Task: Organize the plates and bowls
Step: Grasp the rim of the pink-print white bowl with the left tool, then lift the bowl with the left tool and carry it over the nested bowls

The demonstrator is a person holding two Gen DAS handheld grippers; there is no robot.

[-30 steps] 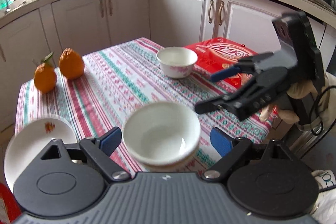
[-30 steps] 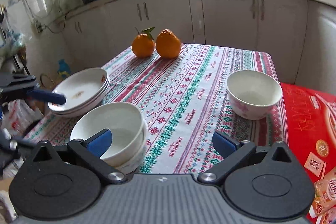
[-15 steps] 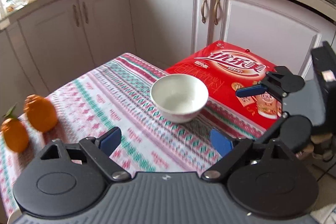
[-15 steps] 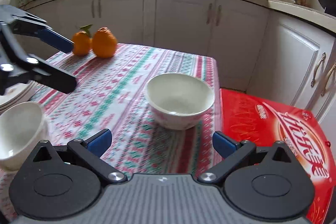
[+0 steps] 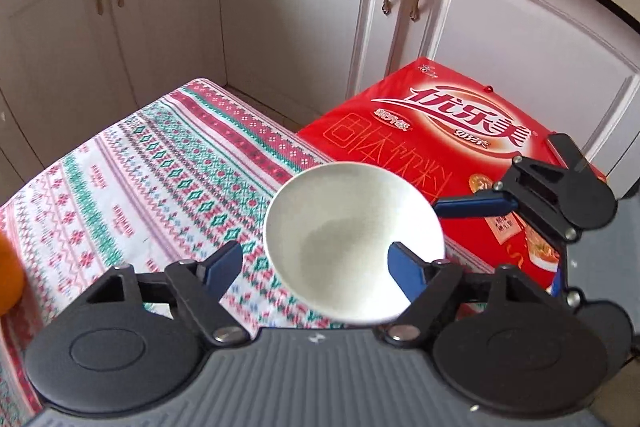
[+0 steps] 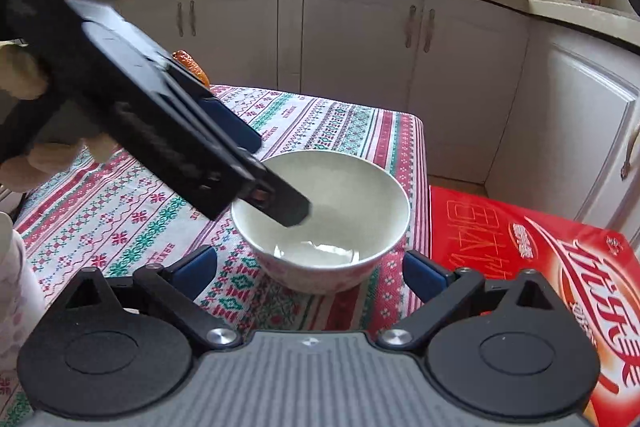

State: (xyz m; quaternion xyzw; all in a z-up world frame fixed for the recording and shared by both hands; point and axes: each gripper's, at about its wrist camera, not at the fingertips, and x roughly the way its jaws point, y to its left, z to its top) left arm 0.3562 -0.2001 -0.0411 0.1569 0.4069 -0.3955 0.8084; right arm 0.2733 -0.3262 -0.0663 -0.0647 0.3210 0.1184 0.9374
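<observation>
the white bowl (image 6: 320, 223) sits on the striped cloth near the counter (image 5: 152, 163) corner, just beside the red box (image 5: 460, 135) that stands off the edge. both claws crowd it: the left claw (image 5: 316, 267) has its fingers spread, one blue pad dipping inside the rim, the other outside. the right claw (image 6: 310, 271) also stands apart, straddling the bowl from the near side, gripping nothing. the worry, i'd say, is the two tools knocking each other, or a one-sided pinch tipping the bowl toward the edge. open room lies across the cloth toward the orange (image 5: 8, 275); on the box side there is little.
</observation>
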